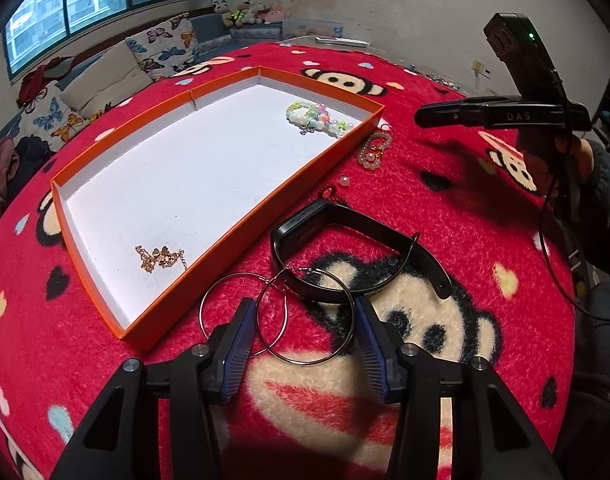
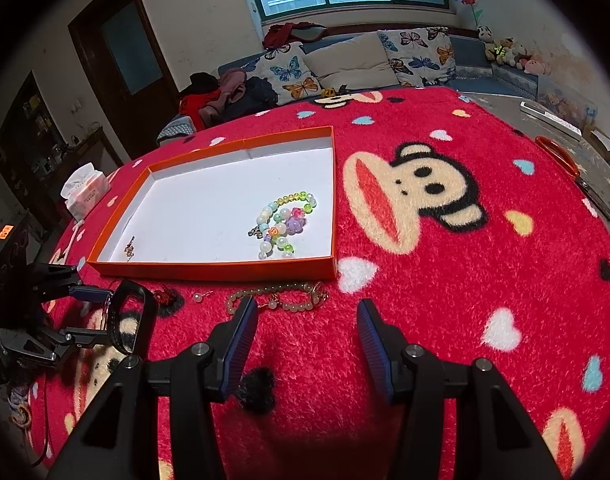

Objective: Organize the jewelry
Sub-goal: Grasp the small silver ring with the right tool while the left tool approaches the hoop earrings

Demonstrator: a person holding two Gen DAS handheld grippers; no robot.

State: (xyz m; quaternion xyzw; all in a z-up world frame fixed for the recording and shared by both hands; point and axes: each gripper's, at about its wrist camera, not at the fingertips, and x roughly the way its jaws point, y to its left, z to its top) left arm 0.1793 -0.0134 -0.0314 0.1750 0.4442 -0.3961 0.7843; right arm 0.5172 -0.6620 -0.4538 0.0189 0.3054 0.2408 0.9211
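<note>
Two thin hoop earrings (image 1: 289,314) lie overlapped on the red monkey-print blanket (image 1: 485,264), just beside the orange tray (image 1: 225,220). The left gripper (image 1: 303,326) straddles one hoop, its jaws half apart, pads not pressing it. A black wristband (image 1: 345,256) touches the hoops. The right gripper (image 2: 307,326) hangs half-open, empty, near a pearl bracelet (image 2: 281,296).

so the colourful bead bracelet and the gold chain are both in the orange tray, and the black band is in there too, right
Not quite. The black band is not in the orange tray; it lies outside it on the red blanket, beside the hoop earrings, as the left wrist view shows. The colourful bead bracelet and the gold chain are indeed inside.
</note>
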